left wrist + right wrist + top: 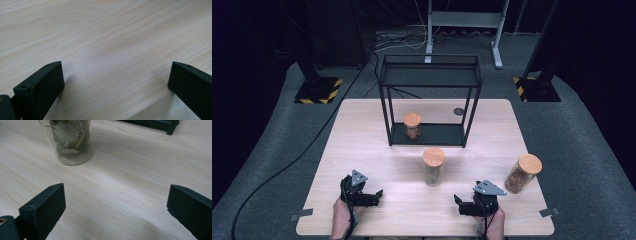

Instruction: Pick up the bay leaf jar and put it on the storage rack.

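Two claws low over tabletop | left claw agape, empty | right claw agape, empty | leaf jar upright mid-tabletop, between claws, nearer the right one

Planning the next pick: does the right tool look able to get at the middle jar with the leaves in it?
Probably yes. The right tool is open and empty, and the leaf jar stands ahead of it, to its left, with bare table between them. The rack sits behind the jar, not in the way.
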A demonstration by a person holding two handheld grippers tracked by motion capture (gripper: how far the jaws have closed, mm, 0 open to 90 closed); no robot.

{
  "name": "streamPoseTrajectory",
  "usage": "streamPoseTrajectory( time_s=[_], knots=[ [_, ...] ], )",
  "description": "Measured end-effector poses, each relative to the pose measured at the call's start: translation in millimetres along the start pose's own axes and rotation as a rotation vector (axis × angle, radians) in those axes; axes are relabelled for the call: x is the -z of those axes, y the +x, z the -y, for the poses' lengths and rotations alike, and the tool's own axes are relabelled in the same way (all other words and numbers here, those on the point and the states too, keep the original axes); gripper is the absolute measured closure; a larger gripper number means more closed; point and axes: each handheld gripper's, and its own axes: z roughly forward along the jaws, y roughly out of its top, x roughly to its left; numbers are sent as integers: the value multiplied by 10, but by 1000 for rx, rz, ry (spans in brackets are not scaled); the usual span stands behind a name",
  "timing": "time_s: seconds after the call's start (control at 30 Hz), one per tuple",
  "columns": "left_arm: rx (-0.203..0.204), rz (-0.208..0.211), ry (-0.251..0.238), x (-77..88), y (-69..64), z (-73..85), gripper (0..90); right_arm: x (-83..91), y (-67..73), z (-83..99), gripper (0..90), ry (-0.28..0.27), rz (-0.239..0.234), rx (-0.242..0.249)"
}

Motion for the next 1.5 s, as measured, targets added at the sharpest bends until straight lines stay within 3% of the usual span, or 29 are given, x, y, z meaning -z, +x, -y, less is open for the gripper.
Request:
streamPoseTrajectory(
  time_s=[0.33, 0.47, 0.63, 0.8, 0.97, 1.5],
  knots=[
    [-4, 2, -1, 5, -6, 5, 2, -37, 76, -13, 11, 43, 82, 36],
    [-3, 1, -1, 6, -8, 5, 2, -62, 126, -40, 12, 36, 60, 14],
    [-4, 0, -2, 6, -10, 5, 2, -133, 269, -152, 19, -16, 12, -5],
    [-5, -1, -3, 7, -12, 6, 2, -237, 430, -334, 20, -52, -32, 11],
    [-15, -10, -7, 12, -23, 8, 2, -353, 534, -555, 20, -81, -44, 29],
    [-4, 2, -2, 6, -9, 5, 3, -564, 593, -938, 8, -164, -54, 21]
  ],
)
